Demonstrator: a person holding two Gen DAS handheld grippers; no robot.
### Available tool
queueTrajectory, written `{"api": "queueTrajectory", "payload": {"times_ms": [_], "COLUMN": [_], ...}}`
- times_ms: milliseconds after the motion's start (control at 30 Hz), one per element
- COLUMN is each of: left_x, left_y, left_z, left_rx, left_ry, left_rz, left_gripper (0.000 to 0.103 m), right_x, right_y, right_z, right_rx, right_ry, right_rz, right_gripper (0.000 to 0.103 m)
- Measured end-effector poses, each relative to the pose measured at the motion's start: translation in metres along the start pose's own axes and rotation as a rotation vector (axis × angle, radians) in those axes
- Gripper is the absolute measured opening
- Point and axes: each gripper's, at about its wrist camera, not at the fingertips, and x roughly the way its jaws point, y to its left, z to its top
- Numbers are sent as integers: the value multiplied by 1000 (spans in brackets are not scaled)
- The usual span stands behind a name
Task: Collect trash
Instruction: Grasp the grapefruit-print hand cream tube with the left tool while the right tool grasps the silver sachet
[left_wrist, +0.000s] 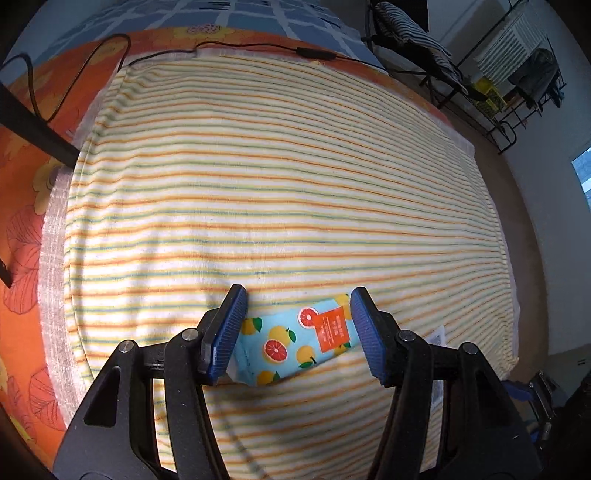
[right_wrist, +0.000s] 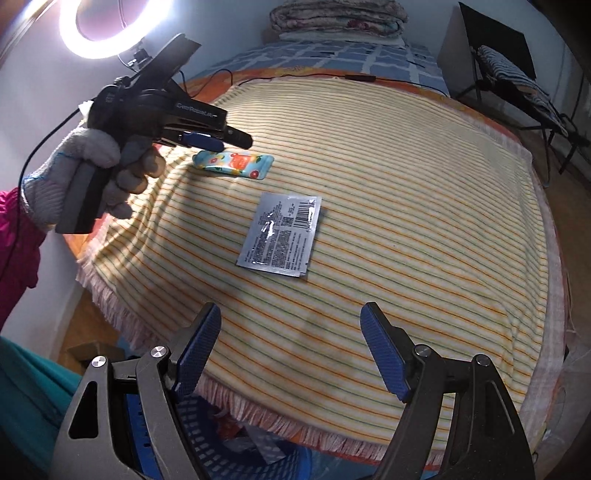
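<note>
Our left gripper (left_wrist: 297, 332) straddles the fruit-print packet (left_wrist: 295, 339) on the striped blanket (left_wrist: 277, 166), jaws wide, pads not pressing. Our right gripper (right_wrist: 291, 354) hangs wide and empty near the silver sachet (right_wrist: 282, 234).

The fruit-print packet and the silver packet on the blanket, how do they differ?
The fruit-print packet is light blue, oblong and puffy; the silver packet is grey, squarish and flat with a barcode. The fruit-print packet sits between the left gripper jaws; the silver packet lies untouched. Both lie on the striped blanket.
</note>
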Motion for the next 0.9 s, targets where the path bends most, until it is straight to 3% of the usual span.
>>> {"api": "queueTrajectory", "payload": {"times_ms": [167,333,633,733,900], "left_x": [-7,-6,7,8,6], "left_y": [-4,-28,-58,-61,-58], "left_z": [-22,-48,-57,-53,-37], "left_rx": [48,194,317,303,310], "left_ry": [43,72,77,62,55], "left_rz": [-10,104,218,220,220], "left_gripper": [60,60,60,48,39], "right_x": [2,13,37,44,60], "right_y": [-8,-16,-9,-5,-2], "right_z": [3,10,31,38,48], "right_rx": [26,63,86,79,91], "right_ry": [5,35,88,97,116], "right_rz": [21,50,76,76,56], "right_gripper": [78,78,78,78,78]}}
